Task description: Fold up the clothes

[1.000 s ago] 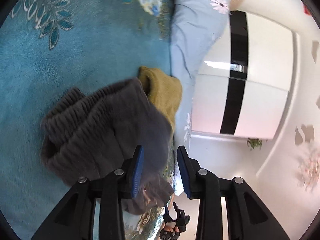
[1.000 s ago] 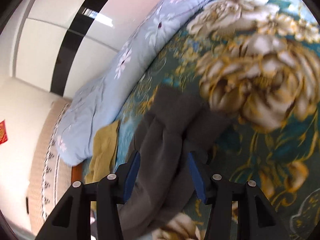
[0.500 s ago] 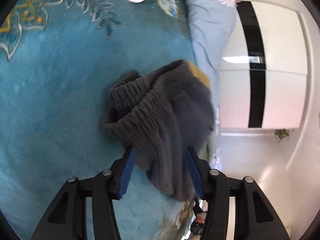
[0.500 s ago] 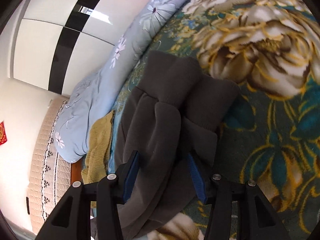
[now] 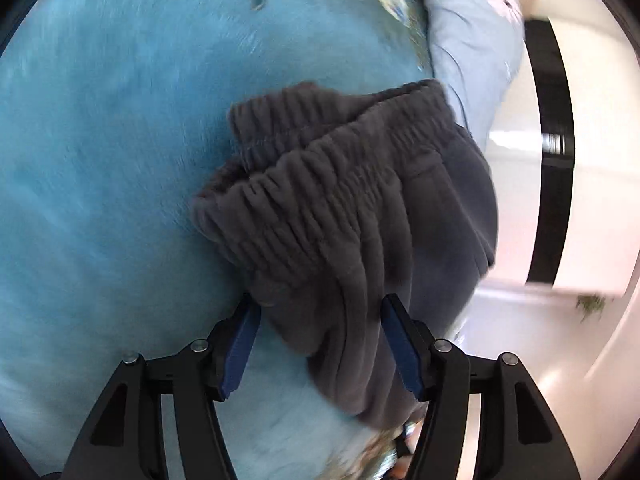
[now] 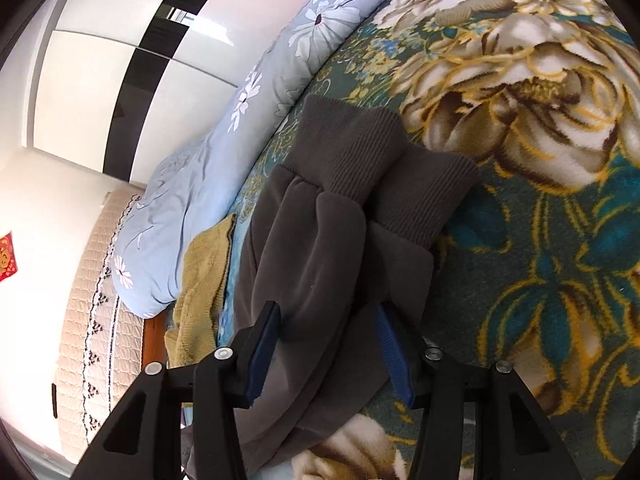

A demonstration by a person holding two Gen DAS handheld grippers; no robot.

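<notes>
Dark grey fleece trousers (image 5: 340,220) lie bunched on a blue plush blanket (image 5: 100,160), the gathered waistband toward the far side. My left gripper (image 5: 320,340) straddles the near edge of that bundle. Its jaws are opening, with the fabric lying loose between the blue pads (image 5: 240,340). In the right wrist view the trouser legs (image 6: 320,240) stretch away to two ribbed cuffs. My right gripper (image 6: 328,352) is shut on the folded legs, whose cloth fills the gap and drapes over the right pad.
A light blue flowered quilt (image 6: 208,184) runs along the far side of the bed. A mustard knitted garment (image 6: 204,272) lies beside the trousers. The floral part of the blanket (image 6: 540,240) spreads to the right. A white wardrobe (image 6: 100,80) and a padded headboard (image 6: 92,320) stand beyond.
My left gripper has sunk toward the blanket and tilted, and its jaws have spread, letting the waistband end go. The right gripper lowered the legs, then kept still.
</notes>
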